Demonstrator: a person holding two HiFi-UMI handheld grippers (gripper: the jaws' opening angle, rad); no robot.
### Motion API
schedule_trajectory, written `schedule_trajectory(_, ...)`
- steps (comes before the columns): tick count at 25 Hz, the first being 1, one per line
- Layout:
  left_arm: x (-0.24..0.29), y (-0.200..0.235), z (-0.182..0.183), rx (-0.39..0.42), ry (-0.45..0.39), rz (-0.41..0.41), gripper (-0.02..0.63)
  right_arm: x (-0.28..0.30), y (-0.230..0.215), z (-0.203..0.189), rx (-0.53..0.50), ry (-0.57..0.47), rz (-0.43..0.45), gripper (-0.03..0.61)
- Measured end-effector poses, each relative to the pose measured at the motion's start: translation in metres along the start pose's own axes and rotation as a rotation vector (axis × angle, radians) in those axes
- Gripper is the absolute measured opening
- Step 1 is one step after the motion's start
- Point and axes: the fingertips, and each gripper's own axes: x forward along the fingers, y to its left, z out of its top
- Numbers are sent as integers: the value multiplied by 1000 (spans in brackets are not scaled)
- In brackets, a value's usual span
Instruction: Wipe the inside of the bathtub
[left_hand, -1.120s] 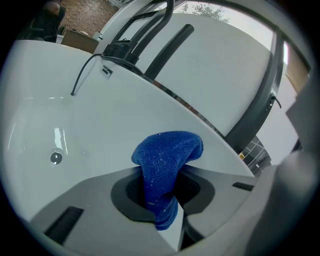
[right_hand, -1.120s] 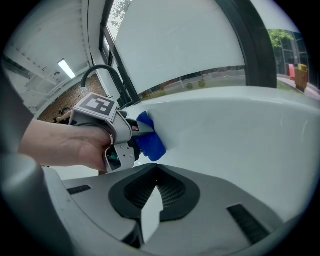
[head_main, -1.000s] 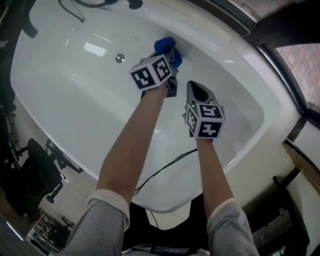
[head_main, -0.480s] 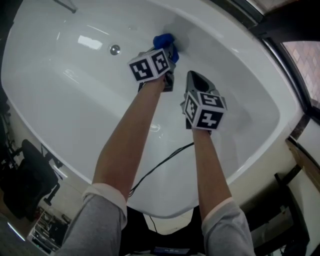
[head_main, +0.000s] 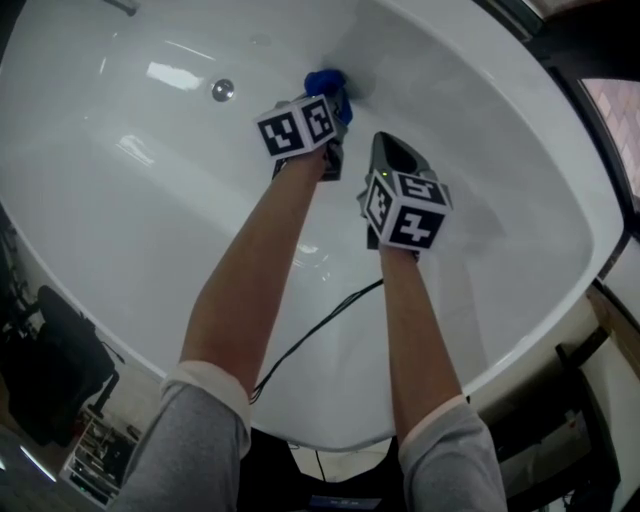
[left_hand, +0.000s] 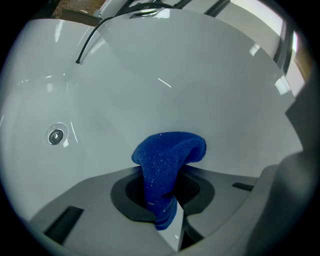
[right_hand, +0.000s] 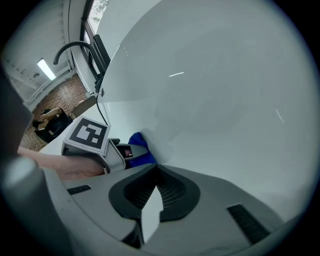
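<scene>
A white bathtub (head_main: 120, 230) fills the view, and a black cable (head_main: 320, 335) runs across its near side. Over the tub floor the right gripper (head_main: 386, 152) has its jaws closed together, with nothing between them. Further in, the left gripper (head_main: 336, 118) is clamped on a blue cloth (head_main: 324, 82), which seems to press against the far wall. The drain (head_main: 222, 90) lies left of the cloth.

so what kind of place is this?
Probably a bathroom, or a mock-up of one: a white bathtub with a round drain, and the left gripper holding a blue cloth inside it.
</scene>
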Motion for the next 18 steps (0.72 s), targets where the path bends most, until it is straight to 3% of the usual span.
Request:
schedule_trajectory(6, 23, 18, -24, 6, 31, 10, 75, 22, -9, -21, 29, 19, -11, 9)
schedule_trajectory(18, 57, 50, -67, 171, 161, 42, 74, 50, -15, -40, 59, 37, -8, 9)
